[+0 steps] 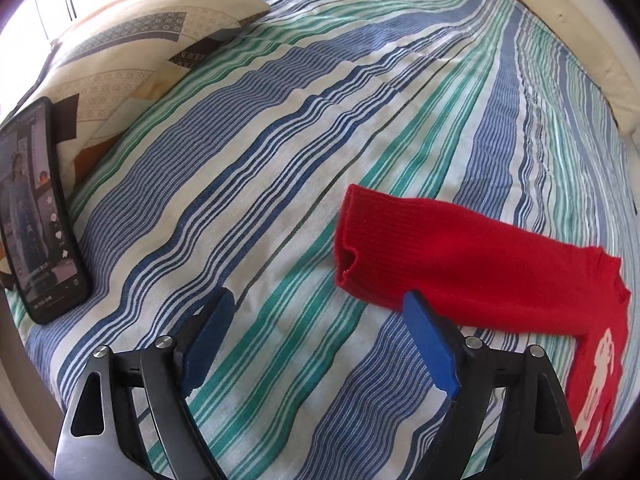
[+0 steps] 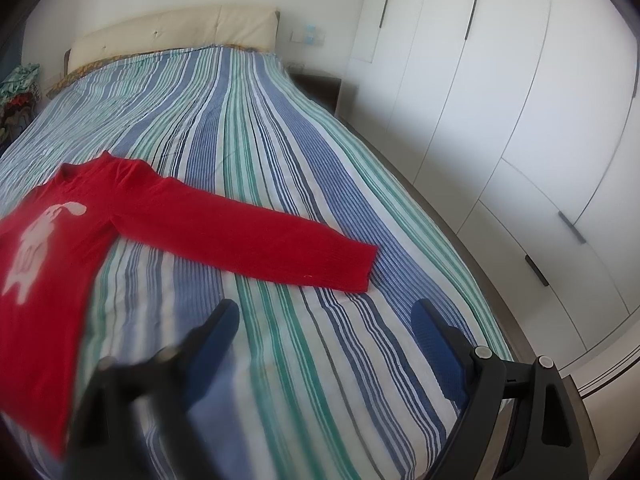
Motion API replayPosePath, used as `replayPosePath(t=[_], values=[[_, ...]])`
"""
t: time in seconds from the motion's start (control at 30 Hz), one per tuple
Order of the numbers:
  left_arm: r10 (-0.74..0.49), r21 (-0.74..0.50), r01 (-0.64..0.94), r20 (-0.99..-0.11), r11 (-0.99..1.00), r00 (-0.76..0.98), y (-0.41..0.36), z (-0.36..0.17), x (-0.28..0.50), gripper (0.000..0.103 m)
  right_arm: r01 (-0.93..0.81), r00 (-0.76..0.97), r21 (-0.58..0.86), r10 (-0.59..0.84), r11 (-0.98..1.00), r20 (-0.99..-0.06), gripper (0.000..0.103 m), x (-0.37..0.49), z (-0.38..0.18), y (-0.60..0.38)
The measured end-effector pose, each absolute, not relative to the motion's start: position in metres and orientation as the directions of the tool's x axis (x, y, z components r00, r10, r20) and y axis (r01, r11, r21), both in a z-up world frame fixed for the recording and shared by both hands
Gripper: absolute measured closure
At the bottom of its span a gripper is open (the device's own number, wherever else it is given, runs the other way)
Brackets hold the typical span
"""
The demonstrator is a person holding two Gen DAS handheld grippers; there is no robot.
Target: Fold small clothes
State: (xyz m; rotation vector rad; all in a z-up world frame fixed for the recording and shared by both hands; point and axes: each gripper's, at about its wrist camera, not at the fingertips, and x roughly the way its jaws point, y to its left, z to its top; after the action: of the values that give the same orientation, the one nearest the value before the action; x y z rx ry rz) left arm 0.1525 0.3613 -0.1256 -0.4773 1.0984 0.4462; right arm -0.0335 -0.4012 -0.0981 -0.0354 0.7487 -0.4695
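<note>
A small red sweater with a white animal print lies flat on the striped bed. One sleeve stretches out to the right in the right wrist view, its cuff just beyond my right gripper, which is open and empty above the sheet. In the left wrist view the other sleeve lies across the right side, its cuff pointing left. My left gripper is open and empty, its right finger next to the sleeve's near edge.
The bed has a blue, green and white striped sheet. A phone with a lit screen leans on a patterned pillow at the left. White wardrobe doors line the bed's right side; the headboard is at the far end.
</note>
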Motion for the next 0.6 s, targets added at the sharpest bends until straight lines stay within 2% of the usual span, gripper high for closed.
replayPosePath(t=[0.17,0.3,0.6], values=[[0.1,-0.167,-0.505,-0.882,0.847,0.46,0.337,-0.1,0.139,0.015,0.4,0.635,-0.192,-0.422,0.896,-0.647,0.016,-0.033,-0.098,-0.401],[0.047,-0.196,-0.414,-0.859,0.889,0.51,0.299,-0.087,0.135,0.014,0.398,0.635,-0.196,-0.423,0.896,-0.647,0.016,-0.032,-0.098,-0.4],[-0.074,-0.207,-0.209,-0.857,0.956,0.51,0.207,-0.109,0.13,0.013,0.397,0.634,-0.193,-0.42,0.897,-0.649,0.016,-0.032,-0.099,-0.402]])
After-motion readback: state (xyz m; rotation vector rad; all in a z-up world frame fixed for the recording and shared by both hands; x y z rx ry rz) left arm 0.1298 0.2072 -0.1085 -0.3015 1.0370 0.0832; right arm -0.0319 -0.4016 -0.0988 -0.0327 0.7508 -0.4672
